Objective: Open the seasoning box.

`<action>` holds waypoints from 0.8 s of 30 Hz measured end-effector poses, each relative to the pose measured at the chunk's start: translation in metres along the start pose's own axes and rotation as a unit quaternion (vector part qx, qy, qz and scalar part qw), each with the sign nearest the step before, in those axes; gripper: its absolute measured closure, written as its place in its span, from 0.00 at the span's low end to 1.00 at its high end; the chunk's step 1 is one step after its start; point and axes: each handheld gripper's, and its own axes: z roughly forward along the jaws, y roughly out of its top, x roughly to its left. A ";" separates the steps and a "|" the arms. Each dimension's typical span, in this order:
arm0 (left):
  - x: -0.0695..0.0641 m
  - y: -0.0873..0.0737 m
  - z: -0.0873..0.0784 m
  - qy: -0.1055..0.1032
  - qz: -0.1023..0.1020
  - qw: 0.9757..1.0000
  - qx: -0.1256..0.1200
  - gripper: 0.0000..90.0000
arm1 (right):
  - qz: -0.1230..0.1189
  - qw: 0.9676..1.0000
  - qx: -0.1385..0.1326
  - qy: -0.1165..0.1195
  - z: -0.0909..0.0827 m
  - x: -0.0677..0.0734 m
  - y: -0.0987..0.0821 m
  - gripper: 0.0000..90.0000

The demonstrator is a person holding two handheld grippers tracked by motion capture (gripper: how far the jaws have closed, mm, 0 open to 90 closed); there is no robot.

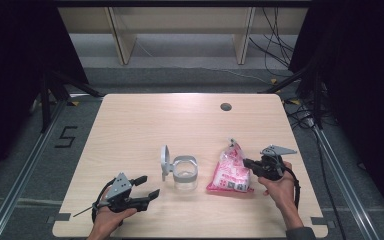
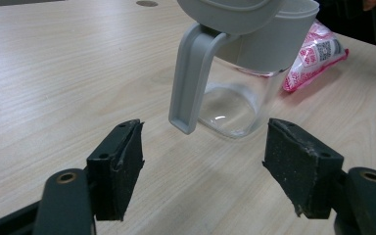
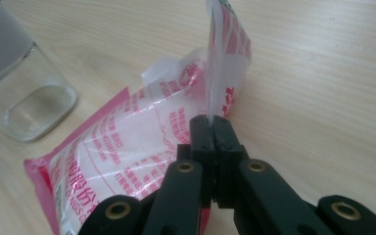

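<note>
A pink and white plastic bag lies right of centre on the table, its top edge lifted. My right gripper is shut on the bag, its jaws pinching the thin upright film at the edge. A clear glass jar with a grey collar stands at the table's middle, its grey flip lid swung up on the left. My left gripper rests near the front left, open, short of the jar and apart from it. Nothing sits between its jaws.
A round grey grommet sits in the tabletop near the far edge. Bare wood stretches across the far half of the table. Dark stands and cables flank the table on the floor beyond.
</note>
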 end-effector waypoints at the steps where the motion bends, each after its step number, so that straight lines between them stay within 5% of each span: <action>1: 0.000 0.000 0.000 0.001 -0.001 1.000 0.000 0.33 | -0.003 1.000 0.006 -0.004 -0.004 0.001 -0.001 1.00; 10: -0.001 0.001 0.000 -0.001 0.001 1.000 -0.001 0.33 | 0.015 1.000 -0.002 -0.004 -0.013 0.004 -0.012 0.98; 15: -0.002 0.001 0.000 -0.003 0.000 1.000 -0.001 0.33 | 0.058 0.998 -0.003 -0.030 -0.006 0.001 -0.013 0.65; 24: -0.002 0.001 0.001 -0.005 0.004 1.000 0.002 0.33 | 0.098 0.994 -0.012 -0.047 0.010 -0.005 -0.009 0.49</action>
